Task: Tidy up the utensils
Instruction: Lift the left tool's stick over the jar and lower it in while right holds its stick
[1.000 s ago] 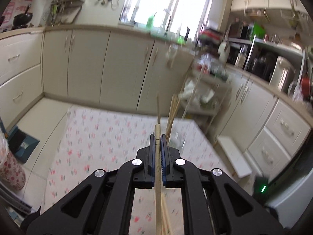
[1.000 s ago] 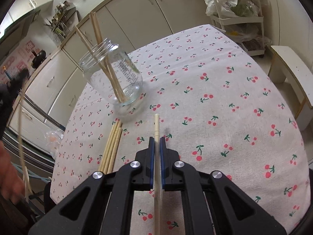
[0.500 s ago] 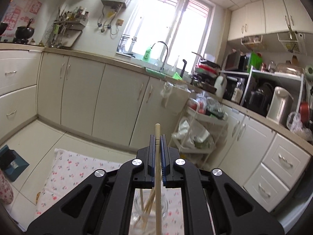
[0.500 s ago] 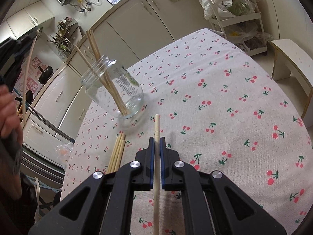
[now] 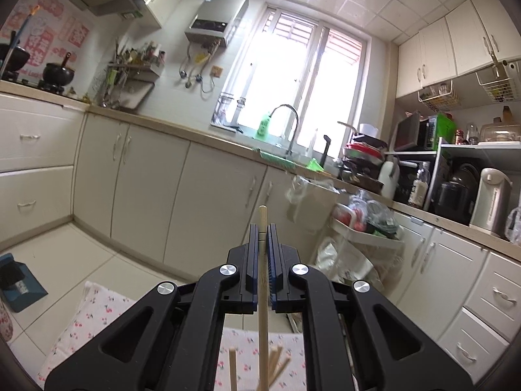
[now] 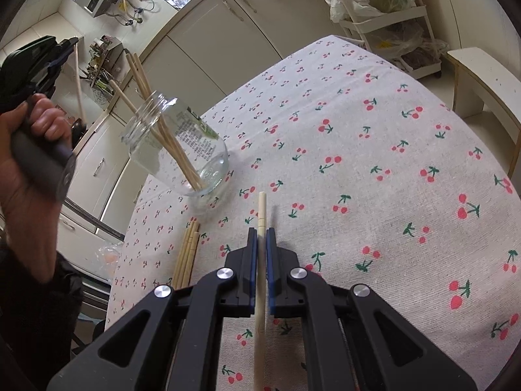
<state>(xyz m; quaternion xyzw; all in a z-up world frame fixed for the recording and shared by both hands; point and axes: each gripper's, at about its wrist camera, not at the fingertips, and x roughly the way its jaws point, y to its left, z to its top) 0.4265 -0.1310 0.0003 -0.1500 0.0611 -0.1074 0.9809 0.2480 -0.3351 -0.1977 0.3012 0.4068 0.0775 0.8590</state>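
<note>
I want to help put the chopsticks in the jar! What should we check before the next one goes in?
1. Left gripper holding its chopstick tightly: ok.
2. Right gripper holding its chopstick tightly: ok.
3. Glass jar standing up on the cherry tablecloth: ok.
4. Room left in the jar mouth beside the chopsticks inside: ok.
5. Left chopstick lined up over the jar mouth: cannot tell.
6. Loose chopsticks lying on the cloth, waiting: ok.
</note>
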